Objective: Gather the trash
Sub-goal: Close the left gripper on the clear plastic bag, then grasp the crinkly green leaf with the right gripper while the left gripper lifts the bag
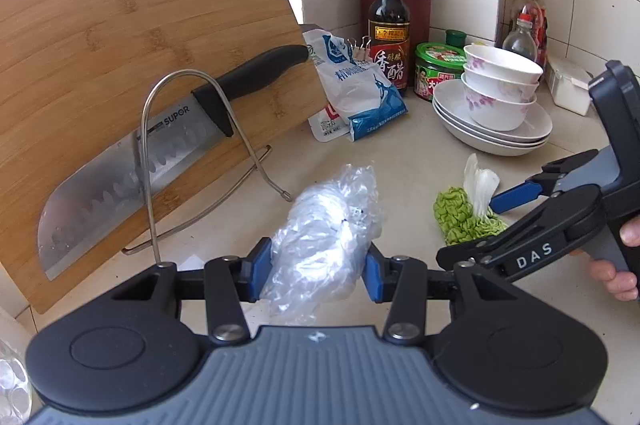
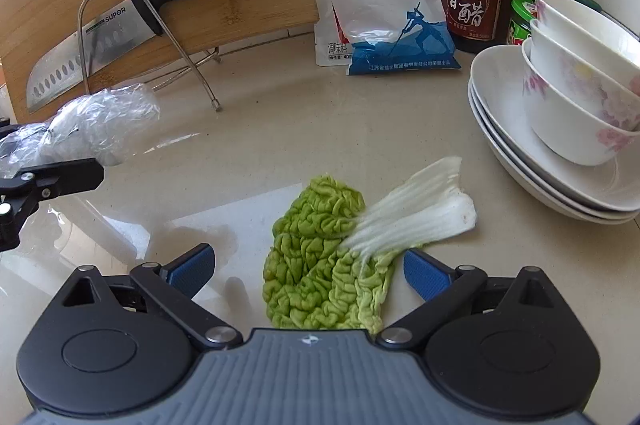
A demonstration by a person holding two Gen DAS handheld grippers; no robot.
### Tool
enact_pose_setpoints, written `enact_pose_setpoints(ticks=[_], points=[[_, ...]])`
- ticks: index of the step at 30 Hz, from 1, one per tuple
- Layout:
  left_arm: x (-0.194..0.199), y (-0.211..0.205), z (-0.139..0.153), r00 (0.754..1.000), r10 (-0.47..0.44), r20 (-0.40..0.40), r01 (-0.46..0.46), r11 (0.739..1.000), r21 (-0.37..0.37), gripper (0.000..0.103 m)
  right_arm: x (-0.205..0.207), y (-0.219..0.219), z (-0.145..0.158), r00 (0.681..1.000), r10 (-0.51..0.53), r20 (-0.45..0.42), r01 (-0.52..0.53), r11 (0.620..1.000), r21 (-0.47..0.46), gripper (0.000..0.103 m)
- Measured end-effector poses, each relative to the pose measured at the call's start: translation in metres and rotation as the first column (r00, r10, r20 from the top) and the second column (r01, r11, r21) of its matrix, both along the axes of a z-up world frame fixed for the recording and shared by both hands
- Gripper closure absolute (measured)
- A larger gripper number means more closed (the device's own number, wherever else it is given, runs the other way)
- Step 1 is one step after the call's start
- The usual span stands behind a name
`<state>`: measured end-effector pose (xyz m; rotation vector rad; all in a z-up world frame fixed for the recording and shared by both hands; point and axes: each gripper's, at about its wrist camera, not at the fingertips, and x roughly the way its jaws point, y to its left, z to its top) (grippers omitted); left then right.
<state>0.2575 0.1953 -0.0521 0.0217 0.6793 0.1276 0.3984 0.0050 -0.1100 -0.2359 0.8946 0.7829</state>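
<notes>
A crumpled wad of clear plastic wrap [image 1: 324, 225] is clamped between the blue pads of my left gripper [image 1: 316, 267], lifted just off the pale counter [image 1: 400, 161]. The right wrist view shows the same plastic wrap [image 2: 92, 129] at the left edge, in the left gripper [image 2: 32, 153]. A cabbage leaf [image 2: 312, 225], crinkled green with a white stalk, lies flat on the counter. My right gripper [image 2: 310, 271] stands open low over it, a pad on each side, not touching. In the left wrist view the right gripper [image 1: 470, 227] reaches in over the cabbage leaf [image 1: 456, 217], held by a hand [image 1: 616, 265].
A bamboo cutting board [image 1: 120, 25] leans in a wire rack [image 1: 152, 161] with a cleaver [image 1: 132, 165] against it. Behind stand a salt bag [image 1: 360, 93], a vinegar bottle [image 1: 389, 25] and a green-lidded jar [image 1: 436, 69]. Bowls [image 1: 500, 89] stacked on plates [image 1: 452, 113] sit right of the leaf.
</notes>
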Motion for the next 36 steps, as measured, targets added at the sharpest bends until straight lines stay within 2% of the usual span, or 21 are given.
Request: enact_pose_setpoints(ticks=[4,6,8,9,12,14,17,28,36], points=[[-0.001,0.003,-0.001,1.0,0.014,0.002,-0.014,1.0,-0.01,0.058,0.009,0.006,0.0,0.999,-0.039,0.003,0.039,0.999,0.009,0.0],[-0.001,0.004,-0.002,1.0,0.016,0.0,-0.016,1.0,-0.014,0.058,0.009,0.009,0.001,0.998,-0.056,0.028,0.056,0.998,-0.014,0.005],[-0.002,0.004,-0.003,1.0,0.019,-0.001,-0.019,1.0,-0.017,0.058,0.005,0.01,0.002,0.994,-0.073,0.081,0.078,0.995,-0.056,0.023],[-0.002,0.004,-0.004,1.0,0.019,-0.001,-0.019,1.0,-0.018,0.058,0.003,0.01,0.003,0.992,-0.074,0.099,0.081,0.994,-0.072,0.028],[-0.001,0.003,-0.004,1.0,0.02,-0.003,-0.02,1.0,-0.021,0.058,0.003,0.002,0.005,0.992,-0.076,0.1,0.083,0.994,-0.067,0.04],[-0.001,0.002,-0.004,1.0,0.016,-0.004,-0.016,1.0,-0.019,0.058,0.002,-0.001,0.007,0.993,-0.078,0.093,0.084,0.995,-0.058,0.054],[-0.001,0.0,-0.003,1.0,0.007,-0.004,-0.007,1.0,-0.017,0.058,-0.001,-0.005,0.011,0.99,-0.08,0.112,0.087,0.994,-0.059,0.063],[-0.002,-0.012,0.0,0.999,-0.045,-0.016,0.045,0.999,0.001,0.058,-0.022,-0.027,0.029,0.988,-0.029,0.153,0.039,0.998,-0.058,0.074],[-0.011,-0.03,0.005,0.993,-0.112,-0.046,0.112,0.994,0.006,0.058,-0.047,-0.05,0.046,0.983,0.004,0.181,0.009,0.997,-0.073,0.077]])
